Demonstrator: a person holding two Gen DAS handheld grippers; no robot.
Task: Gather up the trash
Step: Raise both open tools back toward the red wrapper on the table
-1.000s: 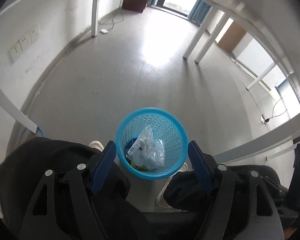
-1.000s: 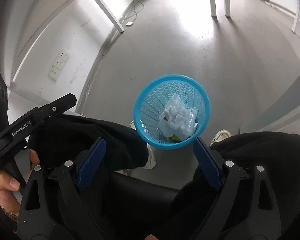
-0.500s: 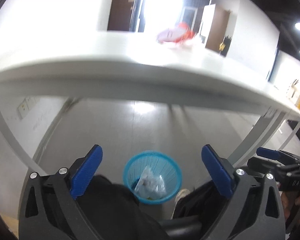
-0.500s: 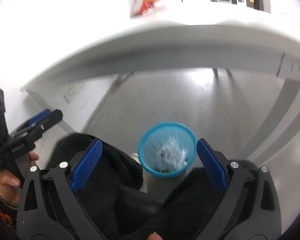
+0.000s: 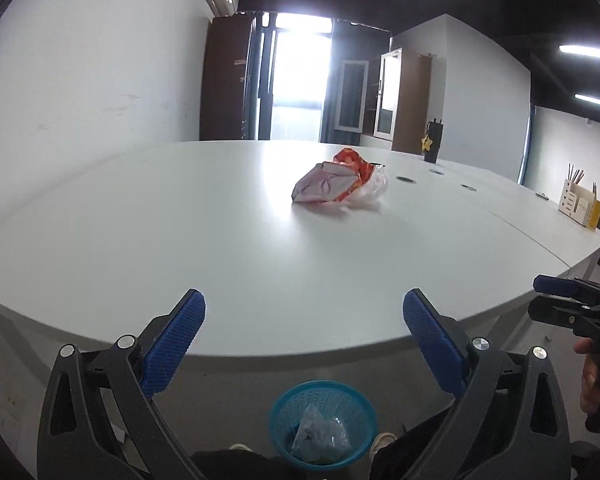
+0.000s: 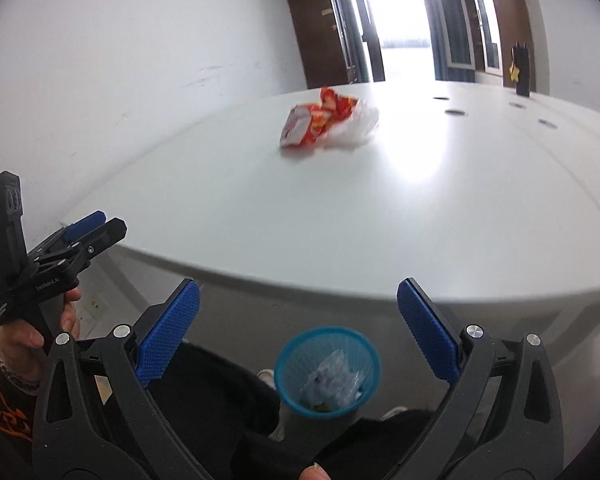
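A crumpled red-and-white wrapper with a clear plastic bag (image 5: pixel 338 182) lies on the white table (image 5: pixel 180 240), far ahead of both grippers; it also shows in the right wrist view (image 6: pixel 324 122). A blue mesh trash basket (image 5: pixel 323 422) with crumpled plastic inside stands on the floor under the table's near edge, also in the right wrist view (image 6: pixel 327 370). My left gripper (image 5: pixel 304 338) is open and empty at the table's near edge. My right gripper (image 6: pixel 298 328) is open and empty just below the edge.
The person's black-trousered legs (image 6: pixel 220 400) flank the basket. A black bottle (image 5: pixel 433 146) and a white organiser box (image 5: pixel 578 204) stand far right on the table. Round cable holes (image 5: pixel 404 179) dot the tabletop. A wall runs along the left.
Both grippers have tilted and risen from looking down at the basket under the table to looking across the tabletop at the wrapper. Both stayed open and empty.
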